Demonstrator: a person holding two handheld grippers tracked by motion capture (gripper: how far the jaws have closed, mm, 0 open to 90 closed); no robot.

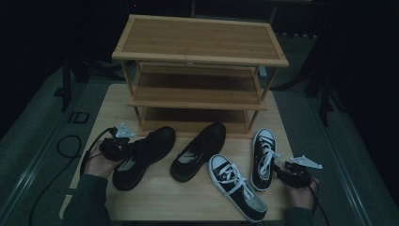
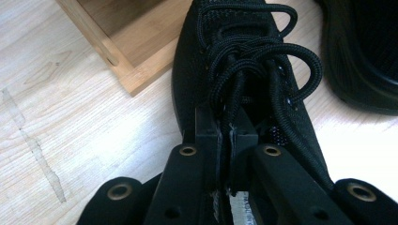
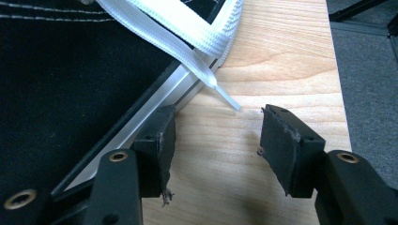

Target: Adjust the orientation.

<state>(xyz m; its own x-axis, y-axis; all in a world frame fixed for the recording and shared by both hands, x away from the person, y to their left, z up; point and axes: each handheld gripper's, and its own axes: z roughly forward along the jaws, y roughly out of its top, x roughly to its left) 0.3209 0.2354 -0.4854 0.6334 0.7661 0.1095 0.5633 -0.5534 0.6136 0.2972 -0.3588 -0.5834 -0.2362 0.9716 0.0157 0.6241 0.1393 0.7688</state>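
Left gripper (image 2: 224, 136) clamps the black shoe's (image 2: 244, 70) tongue; right gripper (image 3: 216, 140) rests wide open, empty, beside a sneaker (image 3: 70, 70).

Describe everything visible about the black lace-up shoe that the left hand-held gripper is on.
The black lace-up shoe is a low shoe with a knit-looking upper, thick round black laces tied in loops, and a pale insole. It lies on the wooden table, toe towards the bamboo rack, left of a second black shoe and apart from it. The left hand-held gripper is shut on its tongue near the laces.
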